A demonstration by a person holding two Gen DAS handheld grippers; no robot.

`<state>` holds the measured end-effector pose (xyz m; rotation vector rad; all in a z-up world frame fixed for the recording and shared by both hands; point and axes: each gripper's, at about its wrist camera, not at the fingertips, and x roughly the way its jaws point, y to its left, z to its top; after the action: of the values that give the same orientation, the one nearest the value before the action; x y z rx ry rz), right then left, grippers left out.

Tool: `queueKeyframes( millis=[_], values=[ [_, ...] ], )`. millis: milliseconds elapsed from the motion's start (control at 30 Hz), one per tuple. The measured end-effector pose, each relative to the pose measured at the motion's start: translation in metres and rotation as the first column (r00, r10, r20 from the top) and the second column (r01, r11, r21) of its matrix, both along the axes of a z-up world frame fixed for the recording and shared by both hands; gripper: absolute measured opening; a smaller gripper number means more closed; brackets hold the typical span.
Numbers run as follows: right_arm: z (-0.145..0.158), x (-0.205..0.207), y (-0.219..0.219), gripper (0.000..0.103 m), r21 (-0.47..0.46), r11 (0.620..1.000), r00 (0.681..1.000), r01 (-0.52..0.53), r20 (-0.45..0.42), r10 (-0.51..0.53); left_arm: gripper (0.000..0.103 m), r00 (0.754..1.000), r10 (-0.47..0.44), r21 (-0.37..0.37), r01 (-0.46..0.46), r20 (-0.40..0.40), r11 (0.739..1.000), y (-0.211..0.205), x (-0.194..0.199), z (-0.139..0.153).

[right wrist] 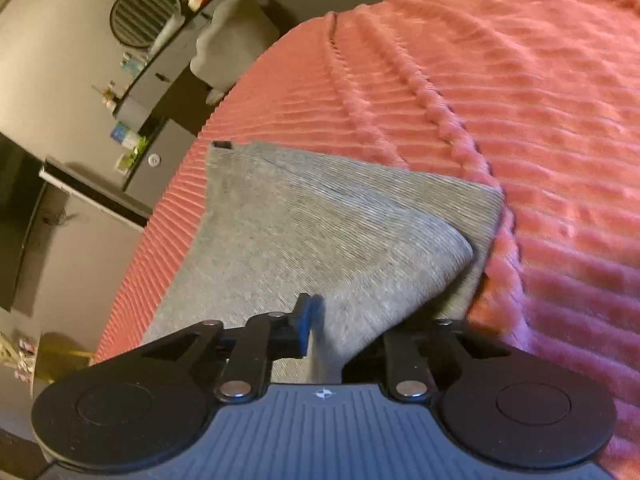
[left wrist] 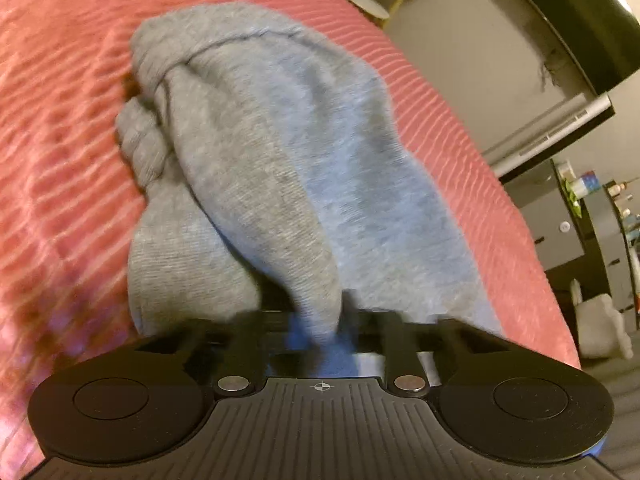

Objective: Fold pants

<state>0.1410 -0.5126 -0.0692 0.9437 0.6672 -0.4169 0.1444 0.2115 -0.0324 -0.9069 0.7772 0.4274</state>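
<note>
Grey pants point(left wrist: 272, 152) lie on a pink ribbed bedspread point(left wrist: 60, 140). In the left wrist view the cloth is bunched at its far left, and a fold of it runs down into my left gripper point(left wrist: 320, 332), which is shut on it and hidden under the fabric. In the right wrist view the pants point(right wrist: 304, 232) lie flatter, with a small dark tag at the far corner. My right gripper point(right wrist: 320, 328) is shut on a lifted fold, and one blue-padded finger point(right wrist: 308, 320) shows at its left.
The bedspread point(right wrist: 520, 100) stretches far to the right in the right wrist view. Beyond the bed's edge stand grey cabinets with small items point(right wrist: 136, 128), a light chair point(right wrist: 232, 40) and a dark screen point(left wrist: 580, 20).
</note>
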Motion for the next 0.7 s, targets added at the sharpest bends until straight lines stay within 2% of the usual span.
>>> queueKeyframes(
  millis=[33,67,100,167,233,267,333,400,433,533,600,667,700],
  values=[
    [0.007,0.005,0.002,0.005,-0.04,0.999,0.999,-0.02,-0.028,0.019,0.014,1.0,0.002,0.0,-0.002,0.031,1.0,0.0,-0.002,0.009],
    [0.017,0.009,0.003,0.005,-0.084,0.996,0.999,-0.04,-0.033,0.038,0.013,0.995,0.007,-0.014,-0.006,0.098,1.0,0.001,-0.005,0.02],
    [0.032,0.009,0.003,0.004,-0.127,0.991,0.999,-0.051,0.001,0.052,0.013,0.984,0.012,-0.033,-0.006,0.179,0.999,0.002,-0.013,0.032],
    [0.066,0.001,0.002,0.004,-0.181,0.982,0.989,-0.048,0.128,0.072,0.013,0.956,0.015,-0.049,0.0,0.295,0.999,0.002,-0.03,0.051],
    [0.089,-0.007,0.002,0.004,-0.27,0.962,0.977,-0.033,0.193,0.088,0.013,0.95,-0.009,-0.027,0.018,0.311,0.999,0.0,-0.044,0.055],
    [0.094,-0.01,0.003,0.004,-0.319,0.948,0.977,-0.024,0.194,0.09,0.013,0.951,-0.02,-0.007,0.023,0.308,1.0,-0.002,-0.052,0.051],
    [0.089,-0.016,0.0,0.005,-0.38,0.925,0.985,-0.015,0.156,0.08,0.014,0.974,-0.042,0.016,0.04,0.224,0.999,-0.003,-0.06,0.029],
    [0.068,-0.015,-0.004,0.005,-0.38,0.924,0.996,-0.045,0.056,0.071,0.017,0.996,-0.036,0.005,0.036,0.077,0.999,0.0,-0.058,-0.003],
    [0.053,-0.01,-0.004,0.005,-0.386,0.919,0.997,-0.08,-0.015,0.08,0.019,0.999,-0.024,0.016,0.023,0.028,1.0,-0.001,-0.057,-0.012],
    [0.023,0.008,0.008,0.011,-0.458,0.871,0.97,-0.178,-0.229,0.078,0.029,0.999,-0.032,0.071,0.029,0.043,0.997,-0.005,-0.057,-0.007],
    [0.029,0.012,0.018,0.035,-0.525,0.83,0.959,-0.189,-0.281,0.04,0.049,0.998,-0.024,0.137,0.016,0.057,0.99,-0.006,-0.058,0.006],
    [0.044,0.012,0.028,0.048,-0.617,0.772,0.957,-0.15,-0.287,-0.044,0.062,0.997,0.011,0.204,-0.025,0.072,0.979,0.008,-0.065,0.014],
    [0.053,0.01,0.035,0.05,-0.677,0.726,0.958,-0.123,-0.271,-0.09,0.069,0.996,0.029,0.221,-0.047,0.081,0.974,0.014,-0.066,0.016]
  ],
)
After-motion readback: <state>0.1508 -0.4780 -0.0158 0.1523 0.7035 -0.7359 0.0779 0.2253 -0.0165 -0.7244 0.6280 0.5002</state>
